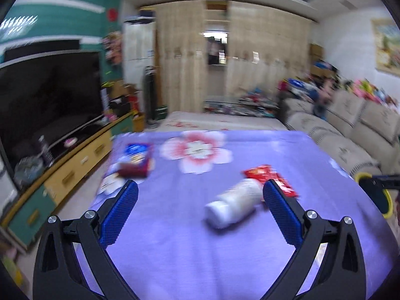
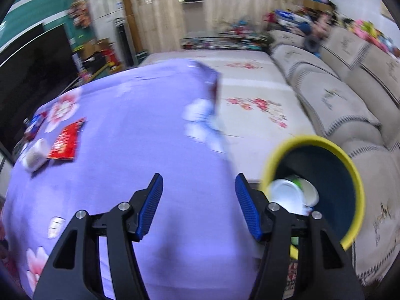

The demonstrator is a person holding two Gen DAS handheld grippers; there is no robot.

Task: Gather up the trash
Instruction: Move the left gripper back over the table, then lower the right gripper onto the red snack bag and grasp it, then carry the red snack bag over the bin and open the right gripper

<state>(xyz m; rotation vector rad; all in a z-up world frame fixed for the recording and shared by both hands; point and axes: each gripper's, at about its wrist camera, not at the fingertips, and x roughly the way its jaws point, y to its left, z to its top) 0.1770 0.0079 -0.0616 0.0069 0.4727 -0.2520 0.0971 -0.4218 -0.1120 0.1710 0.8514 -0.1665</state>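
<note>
Three pieces of trash lie ahead of the wide-open, empty left tool [image 1: 200, 195]; nearest, the light, rigid white bottle [image 1: 233, 206] suits a mid-body grip, while the right tool [image 2: 198, 186] is open and empty too.

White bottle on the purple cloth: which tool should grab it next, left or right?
Left. The left tool is open with the lying white bottle almost between its fingers. The right tool, also open, sits near the yellow-rimmed bin, and the bottle lies far off to its left.

Both wrist views look forward, low over the purple table [image 1: 175, 237], sharing it.
</note>
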